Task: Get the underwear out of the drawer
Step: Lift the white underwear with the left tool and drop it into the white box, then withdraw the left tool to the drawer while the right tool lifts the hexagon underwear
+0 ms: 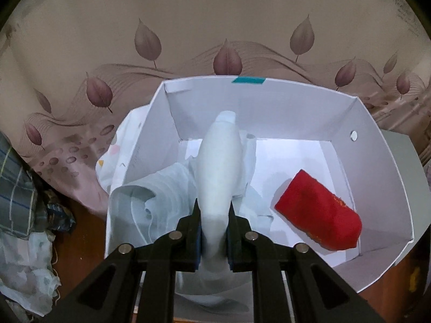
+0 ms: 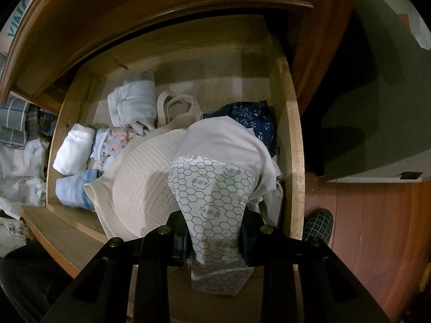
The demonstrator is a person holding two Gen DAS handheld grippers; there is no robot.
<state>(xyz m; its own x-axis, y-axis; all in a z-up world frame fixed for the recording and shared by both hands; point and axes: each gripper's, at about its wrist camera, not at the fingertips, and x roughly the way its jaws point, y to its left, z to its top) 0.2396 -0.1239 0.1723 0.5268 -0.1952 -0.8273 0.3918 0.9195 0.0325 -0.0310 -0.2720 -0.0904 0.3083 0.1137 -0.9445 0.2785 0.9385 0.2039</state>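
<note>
the pale blue-white underwear (image 1: 218, 167) is pinched in the left hand-held gripper (image 1: 214, 215), whose jaws are closed on its lower end; the garment stands up as a narrow roll over the white box (image 1: 377, 167). below it inside the box lies a crumpled white cloth (image 1: 150, 202), and a folded red garment (image 1: 320, 212) rests on the box floor toward the right wall, apart from the roll. the box sits against a leaf-patterned sheet (image 1: 215, 27).

the right hand-held gripper (image 2: 215, 231) is clamped on a hexagon-printed white garment (image 2: 212, 196) above the open wooden drawer (image 2: 293, 161). in the drawer, just beside that garment, lie a cream woven hat (image 2: 140, 180), a light blue folded piece (image 2: 132, 102), a white roll (image 2: 72, 150), a floral piece (image 2: 115, 140) and a navy dotted cloth (image 2: 256, 115). a checked slipper (image 2: 319, 223) shows on the floor right of the drawer.
</note>
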